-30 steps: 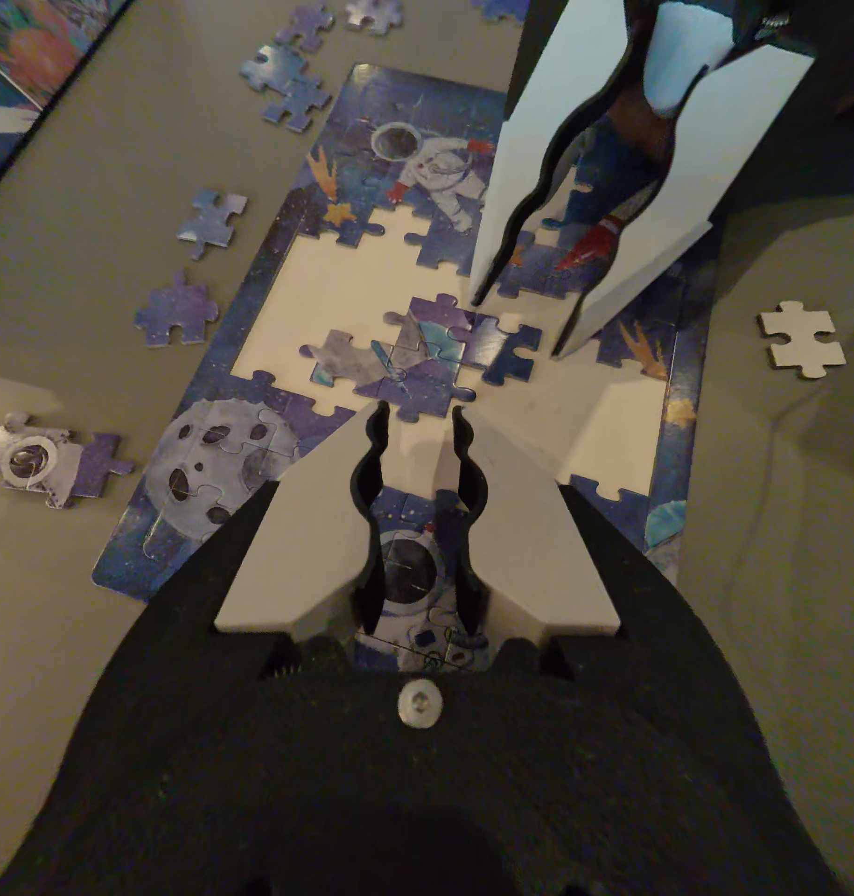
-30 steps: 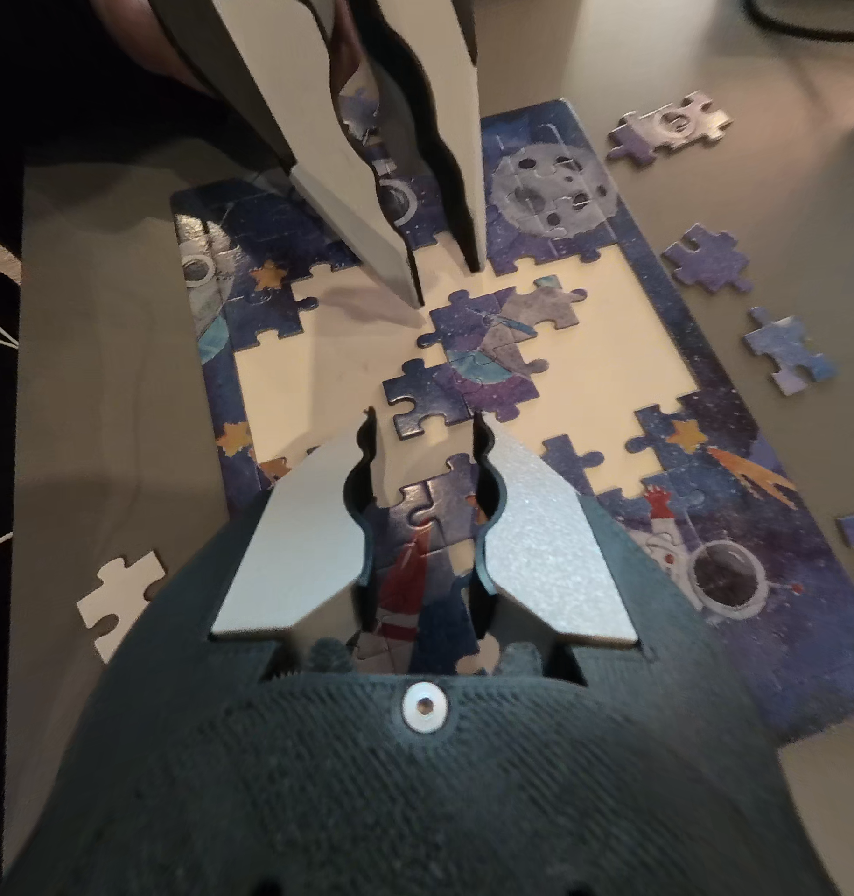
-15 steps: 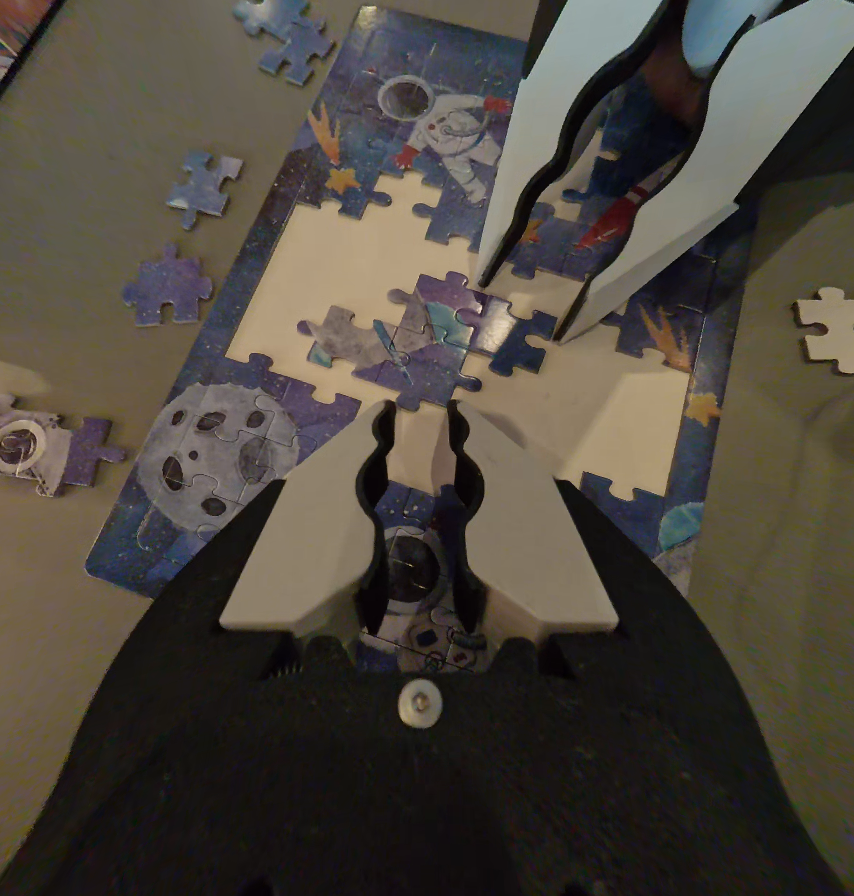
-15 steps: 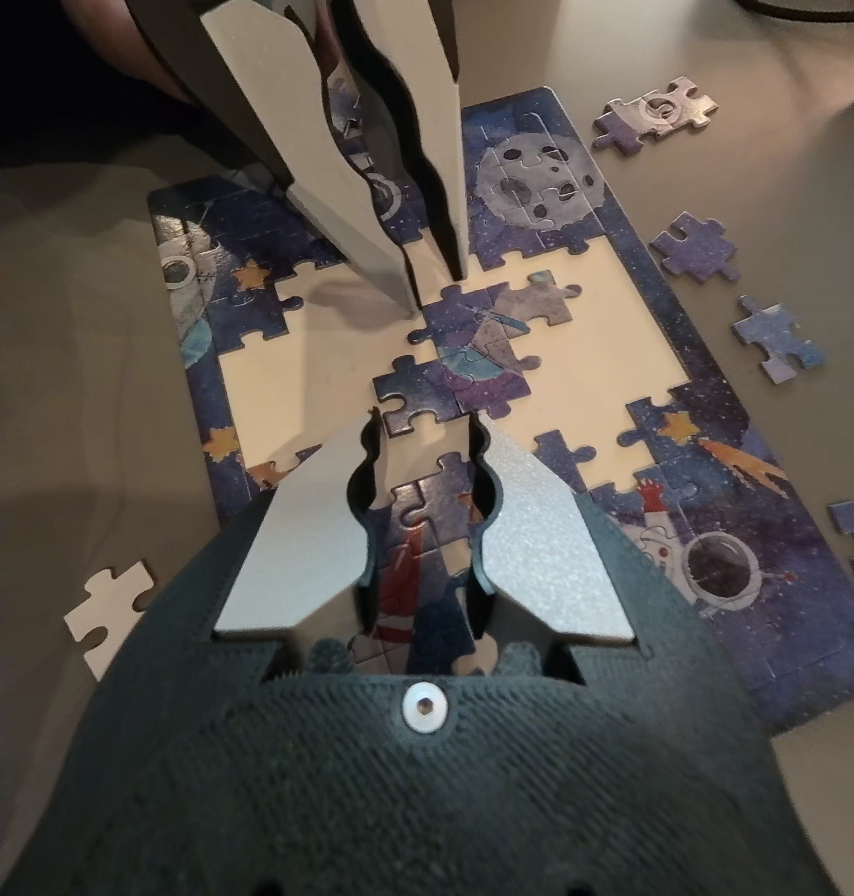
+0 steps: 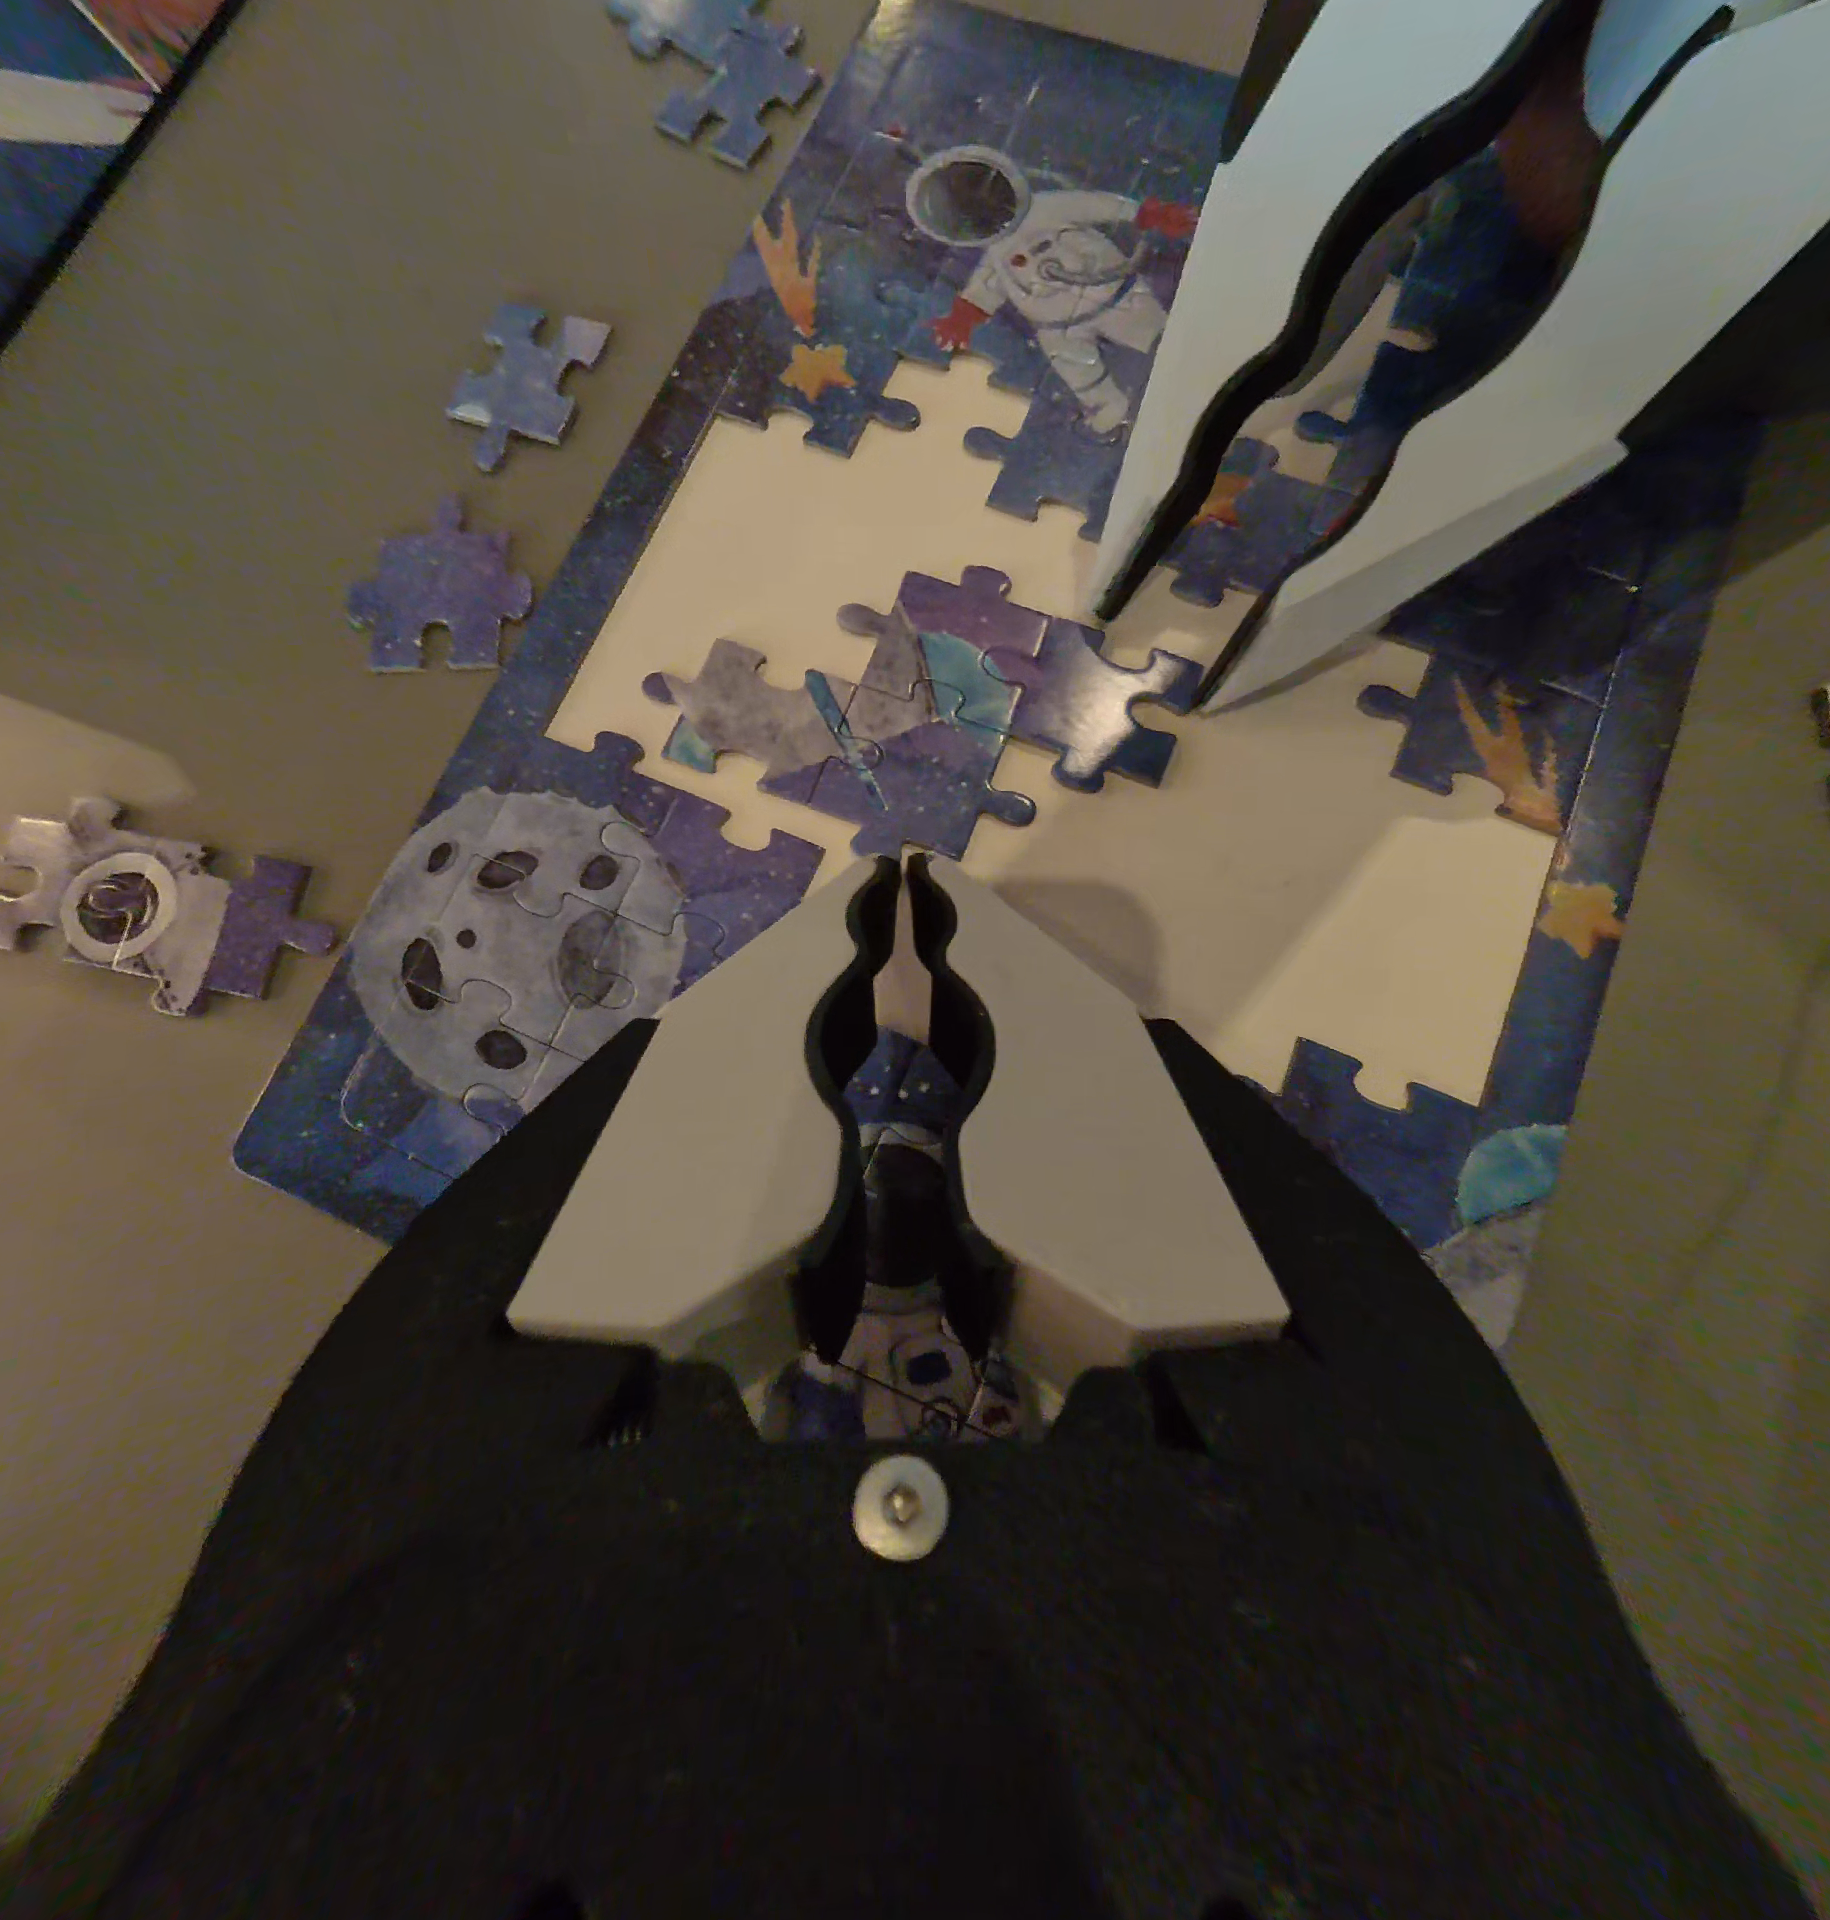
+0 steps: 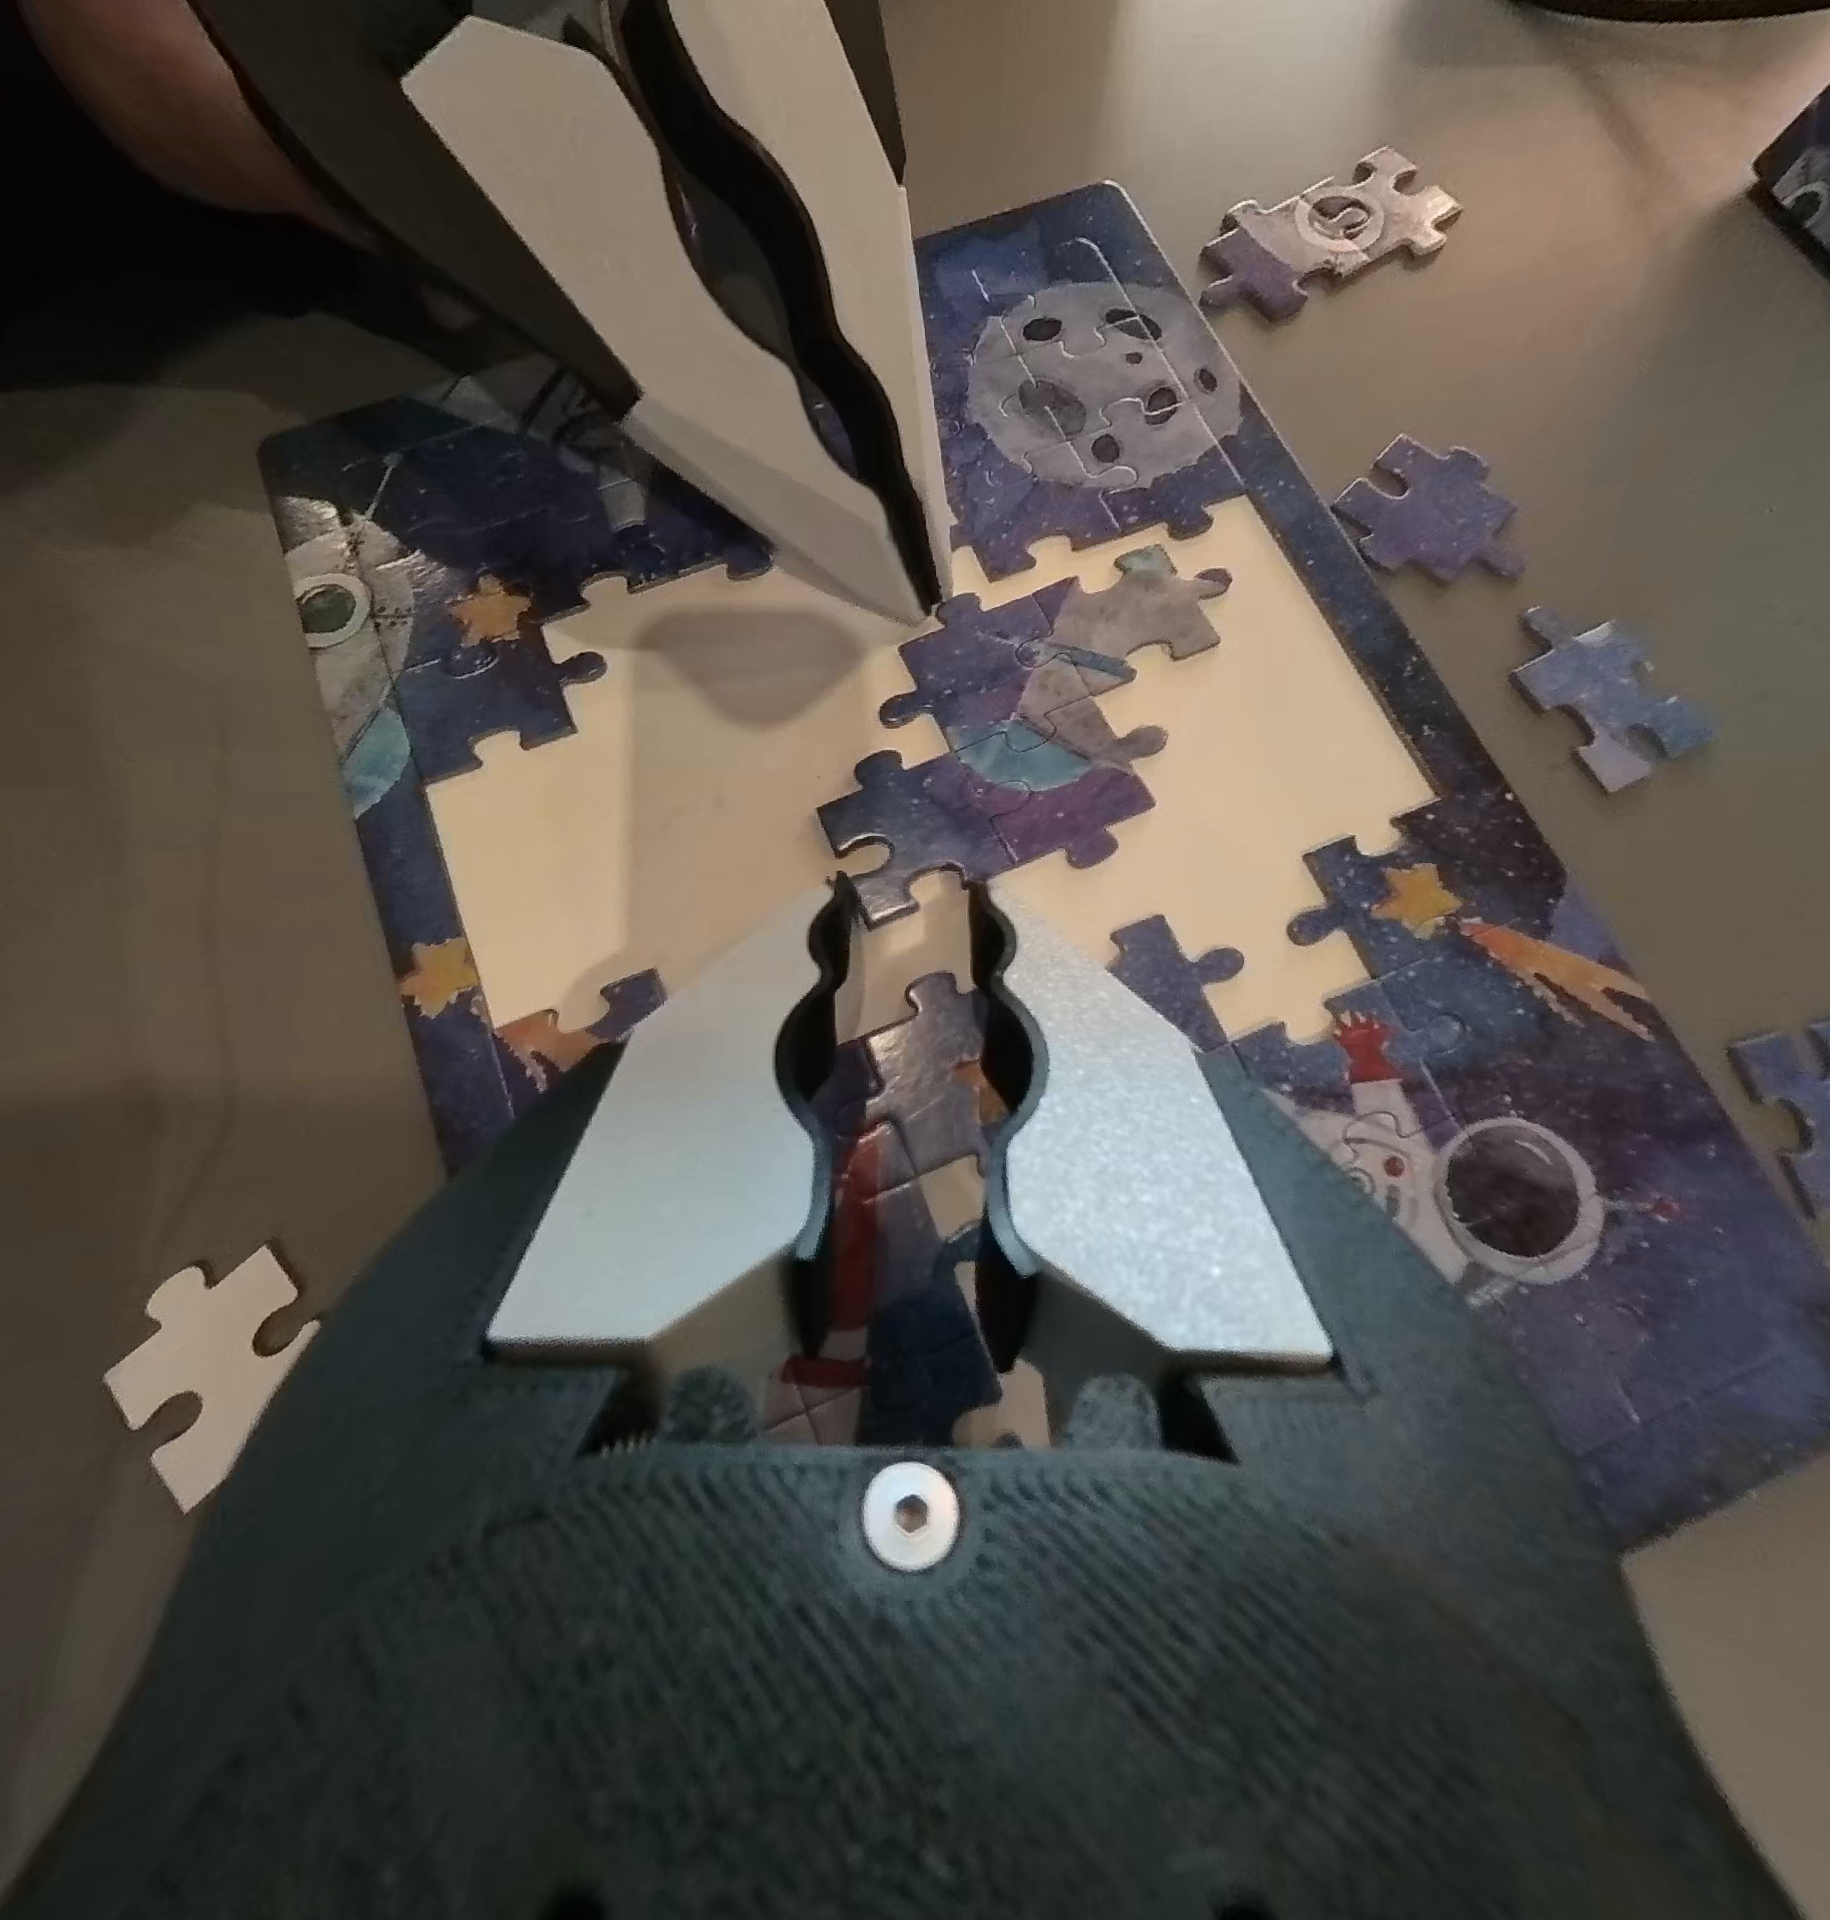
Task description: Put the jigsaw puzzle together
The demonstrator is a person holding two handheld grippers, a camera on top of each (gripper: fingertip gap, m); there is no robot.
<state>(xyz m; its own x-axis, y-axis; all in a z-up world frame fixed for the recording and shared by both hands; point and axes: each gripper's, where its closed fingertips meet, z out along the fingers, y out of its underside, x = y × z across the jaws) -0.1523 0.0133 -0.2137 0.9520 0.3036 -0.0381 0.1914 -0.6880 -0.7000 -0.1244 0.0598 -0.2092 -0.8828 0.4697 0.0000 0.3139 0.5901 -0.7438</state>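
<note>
A space-themed jigsaw (image 5: 506,997) lies on the table, its border and corners filled and bare cream board in the middle. A loose cluster of several joined pieces (image 5: 890,727) sits on that bare board; it also shows in the right wrist view (image 6: 1025,748). My left gripper (image 5: 903,868) is shut and empty, its tips at the cluster's near edge. My right gripper (image 6: 906,894) is narrowly open, its tips on either side of the tab of the cluster's dark-blue piece (image 6: 890,821). Each gripper shows in the other's view: the right (image 5: 1160,660), the left (image 6: 916,603).
Loose pieces lie left of the puzzle: a light-blue one (image 5: 532,384), a purple one (image 5: 438,592), a joined pair with a ring (image 5: 132,914), more at the top (image 5: 734,94). A face-down white piece (image 6: 215,1361) lies on the other side. A picture box (image 5: 38,104) lies at the far left corner. There is about 6 cm between the tips of the two grippers.
My left gripper's fingers have closed from a narrow gap to shut. Both grippers have moved in closer to the cluster from opposite sides.
</note>
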